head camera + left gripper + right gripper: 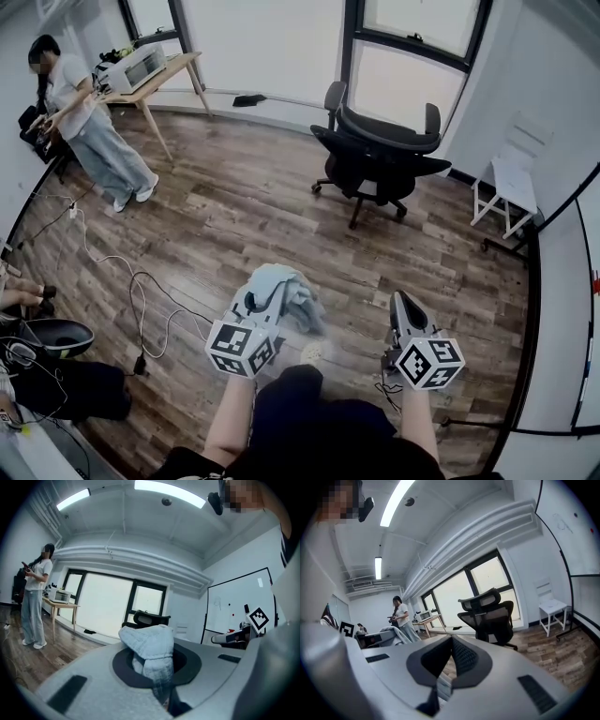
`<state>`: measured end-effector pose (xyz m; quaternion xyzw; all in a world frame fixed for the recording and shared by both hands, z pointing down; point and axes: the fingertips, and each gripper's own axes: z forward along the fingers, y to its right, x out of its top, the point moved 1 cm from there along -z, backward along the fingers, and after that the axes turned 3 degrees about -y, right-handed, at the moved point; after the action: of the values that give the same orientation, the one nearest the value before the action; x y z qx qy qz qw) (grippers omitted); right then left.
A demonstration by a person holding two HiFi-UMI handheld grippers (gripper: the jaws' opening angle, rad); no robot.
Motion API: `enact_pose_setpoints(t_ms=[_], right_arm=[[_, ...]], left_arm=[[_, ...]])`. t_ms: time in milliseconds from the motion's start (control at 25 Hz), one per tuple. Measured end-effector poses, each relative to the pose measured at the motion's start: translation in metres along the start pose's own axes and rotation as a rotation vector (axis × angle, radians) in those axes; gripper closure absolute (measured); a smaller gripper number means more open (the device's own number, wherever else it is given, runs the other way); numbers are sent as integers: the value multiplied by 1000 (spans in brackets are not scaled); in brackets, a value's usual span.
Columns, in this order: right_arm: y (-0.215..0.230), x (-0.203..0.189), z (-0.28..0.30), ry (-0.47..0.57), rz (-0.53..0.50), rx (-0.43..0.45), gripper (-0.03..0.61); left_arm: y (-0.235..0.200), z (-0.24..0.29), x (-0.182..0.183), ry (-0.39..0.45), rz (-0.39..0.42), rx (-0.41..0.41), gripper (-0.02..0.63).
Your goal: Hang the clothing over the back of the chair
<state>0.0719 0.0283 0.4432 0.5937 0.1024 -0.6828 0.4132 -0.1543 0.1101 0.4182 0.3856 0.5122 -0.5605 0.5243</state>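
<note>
Across the brown wood floor [234,211], the far black mesh office chair [380,155] stands bare; the left gripper [270,298] pinches crumpled pale-blue clothing [292,292], and the right gripper [401,302] is pressed together, empty.

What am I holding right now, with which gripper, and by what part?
The left gripper is shut on the light blue clothing, pinching a bunched fold; which part of the garment can't be told. The right gripper is shut and empty.

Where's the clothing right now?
Head view, lower centre-left: the clothing is clamped in the left gripper above the floor, with the chair farther ahead to the right.
</note>
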Motion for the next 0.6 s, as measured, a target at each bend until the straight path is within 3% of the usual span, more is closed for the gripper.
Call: enact_pose_setpoints(t_ms=[600], right_arm=[[9,36,92,56,8,-43,577]], left_arm=[[-63,81,29,15,29,-71,595]])
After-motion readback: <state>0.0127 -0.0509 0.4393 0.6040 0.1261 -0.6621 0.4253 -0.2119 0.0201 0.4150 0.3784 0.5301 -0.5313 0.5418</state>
